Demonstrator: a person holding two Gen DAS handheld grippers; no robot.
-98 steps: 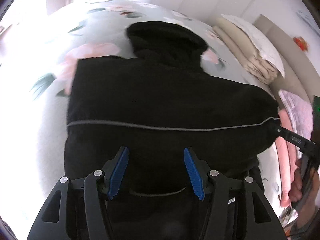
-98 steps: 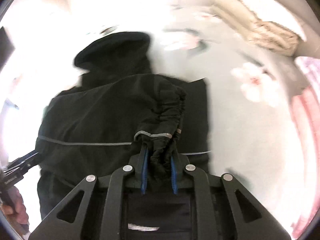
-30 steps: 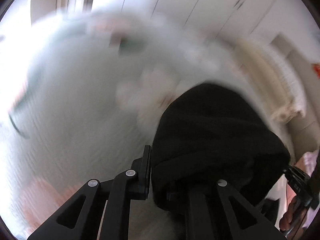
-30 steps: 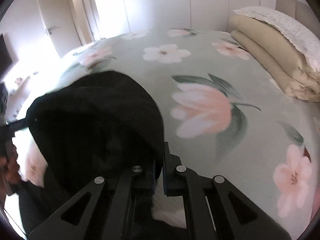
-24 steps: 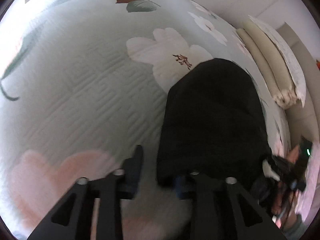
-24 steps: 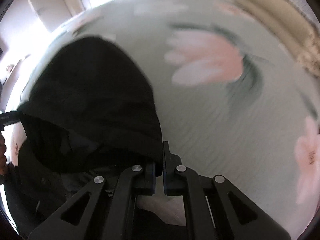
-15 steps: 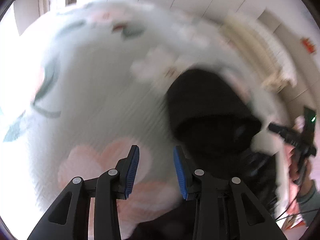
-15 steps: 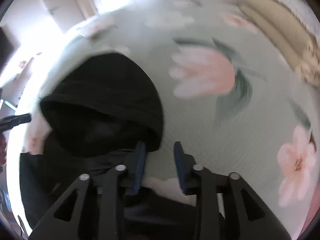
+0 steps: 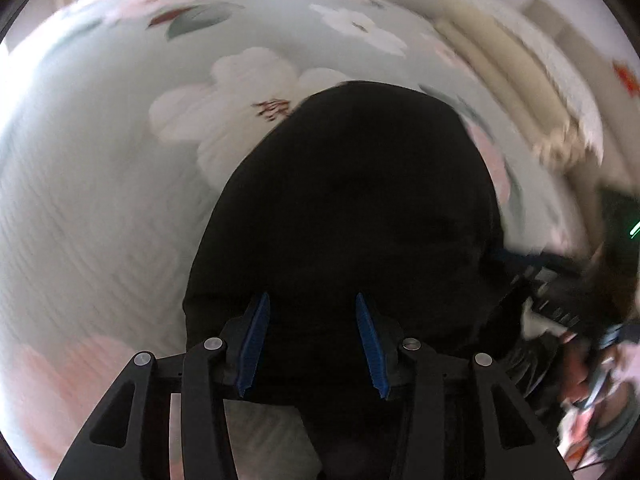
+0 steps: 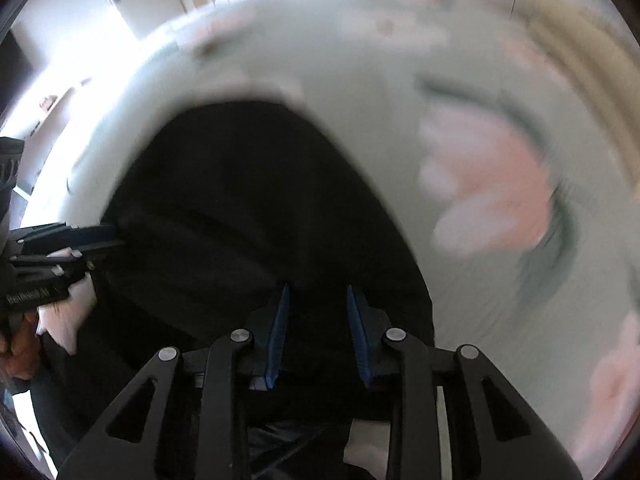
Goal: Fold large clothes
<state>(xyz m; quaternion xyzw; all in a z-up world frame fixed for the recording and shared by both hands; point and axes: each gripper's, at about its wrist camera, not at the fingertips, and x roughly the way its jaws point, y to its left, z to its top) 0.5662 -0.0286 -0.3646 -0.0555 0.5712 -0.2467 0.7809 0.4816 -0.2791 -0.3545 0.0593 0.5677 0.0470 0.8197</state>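
Observation:
A black hooded jacket lies on the flowered bedspread (image 9: 100, 200), its hood (image 9: 360, 180) spread flat. My left gripper (image 9: 310, 298) hangs low over the hood's near left edge. Its blue pads stand well apart and are opening, with black cloth under the gap and nothing pinched. In the right wrist view my right gripper (image 10: 317, 287) hovers over the hood (image 10: 240, 184) near its right edge. Its jaws are closing, with a gap still showing and dark fabric below. Each gripper shows, blurred, at the side of the other's view: the left gripper (image 10: 60, 236), the right gripper (image 9: 532, 264).
Rolled beige bedding (image 9: 500, 64) and a white patterned pillow lie along the far right of the bed. A person's hand (image 10: 16, 344) holds the left tool at the frame edge. Bedspread (image 10: 500, 280) stretches bare to the right of the hood.
A second ago both grippers were shut on the hood's rim. They let go, and the hood now lies flat. Both have dropped closer over it with jaws apart.

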